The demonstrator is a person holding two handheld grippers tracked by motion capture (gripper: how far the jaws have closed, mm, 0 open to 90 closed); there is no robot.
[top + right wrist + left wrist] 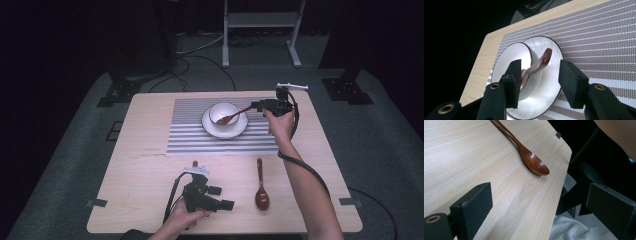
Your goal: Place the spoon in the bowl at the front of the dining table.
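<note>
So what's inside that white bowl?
A brown spoon lies in the bowl, head down inside, handle leaning out over the rim. The bowl stands on a plate. What lies under the spoon's head is hidden.

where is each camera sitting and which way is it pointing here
High view: fixed above the person's near side, facing forward and down on the table; both forearms, the left tongs and the right tongs show.
Left gripper view: rides the left tongs, low over the table's near corner, facing the lying spoon; its two jaws stand apart with nothing between.
Right gripper view: rides the right tongs, facing the bowl on its plate; its jaws stand apart beside the bowl spoon.
Shared: the lying spoon shows in the high and left gripper views, the bowl in the high and right gripper views.
</note>
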